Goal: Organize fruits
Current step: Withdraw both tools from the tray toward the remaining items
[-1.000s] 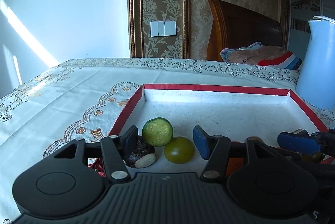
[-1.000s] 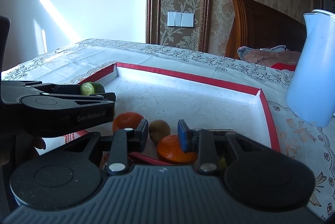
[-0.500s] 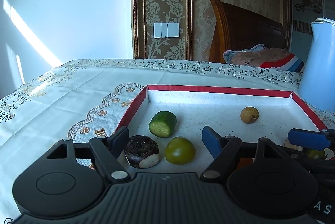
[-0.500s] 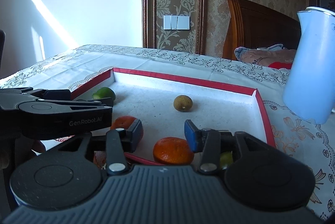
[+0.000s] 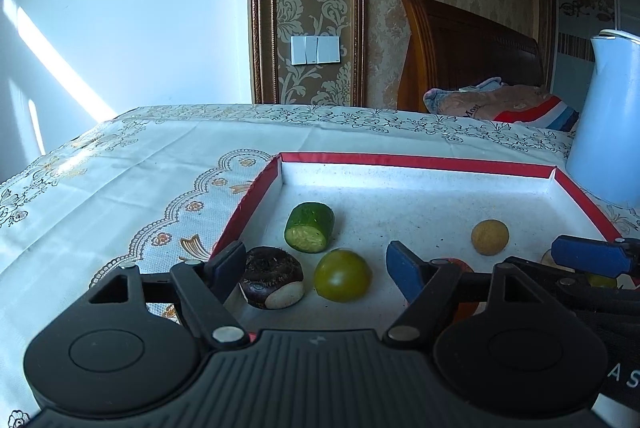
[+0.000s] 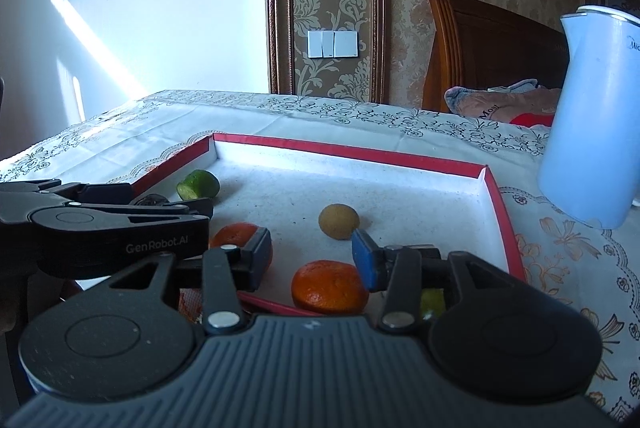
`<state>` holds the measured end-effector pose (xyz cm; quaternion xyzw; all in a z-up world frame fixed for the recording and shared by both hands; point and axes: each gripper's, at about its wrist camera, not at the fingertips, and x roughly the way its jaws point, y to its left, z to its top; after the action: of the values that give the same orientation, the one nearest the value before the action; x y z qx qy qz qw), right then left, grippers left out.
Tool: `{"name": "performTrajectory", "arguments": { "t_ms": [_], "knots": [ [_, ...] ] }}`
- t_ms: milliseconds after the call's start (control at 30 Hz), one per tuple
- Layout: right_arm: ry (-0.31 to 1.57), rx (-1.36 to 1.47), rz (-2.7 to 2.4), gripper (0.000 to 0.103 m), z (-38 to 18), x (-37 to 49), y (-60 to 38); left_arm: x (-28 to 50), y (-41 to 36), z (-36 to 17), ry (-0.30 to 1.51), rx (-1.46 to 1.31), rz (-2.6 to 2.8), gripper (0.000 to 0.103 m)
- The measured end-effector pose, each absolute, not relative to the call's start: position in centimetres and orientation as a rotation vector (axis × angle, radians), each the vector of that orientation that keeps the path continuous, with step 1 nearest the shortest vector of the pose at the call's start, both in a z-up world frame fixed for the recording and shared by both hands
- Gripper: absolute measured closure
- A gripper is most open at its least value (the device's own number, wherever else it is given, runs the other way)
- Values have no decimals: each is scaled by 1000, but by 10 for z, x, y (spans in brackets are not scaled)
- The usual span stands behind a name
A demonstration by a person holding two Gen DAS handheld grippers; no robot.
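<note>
Left wrist: my left gripper (image 5: 316,266) wide, empty, over tray's (image 5: 416,160) near-left corner; cucumber piece (image 5: 310,232), green tomato (image 5: 342,280), chestnut (image 5: 272,277) by left rim; far half bare | Right wrist: my right gripper (image 6: 312,256) narrowly parted, empty; tangerine (image 6: 329,286) near, longan (image 6: 339,221) mid-tray; kettle (image 6: 592,124) beyond right rim on counter (image 6: 400,124).

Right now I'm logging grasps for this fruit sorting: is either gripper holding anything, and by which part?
Nothing is held. The left gripper and the right gripper are both open, with fruit lying free in the tray.
</note>
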<state>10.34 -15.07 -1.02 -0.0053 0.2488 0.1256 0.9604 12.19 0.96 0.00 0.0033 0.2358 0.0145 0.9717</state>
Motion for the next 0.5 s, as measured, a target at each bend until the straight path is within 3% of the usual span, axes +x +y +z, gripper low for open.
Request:
{"name": "performTrajectory", "arguments": {
  "t_ms": [500],
  "knots": [
    [493,40,228,61,-8,89,-164,97,22,4,456,-14,34,26]
  ]
}}
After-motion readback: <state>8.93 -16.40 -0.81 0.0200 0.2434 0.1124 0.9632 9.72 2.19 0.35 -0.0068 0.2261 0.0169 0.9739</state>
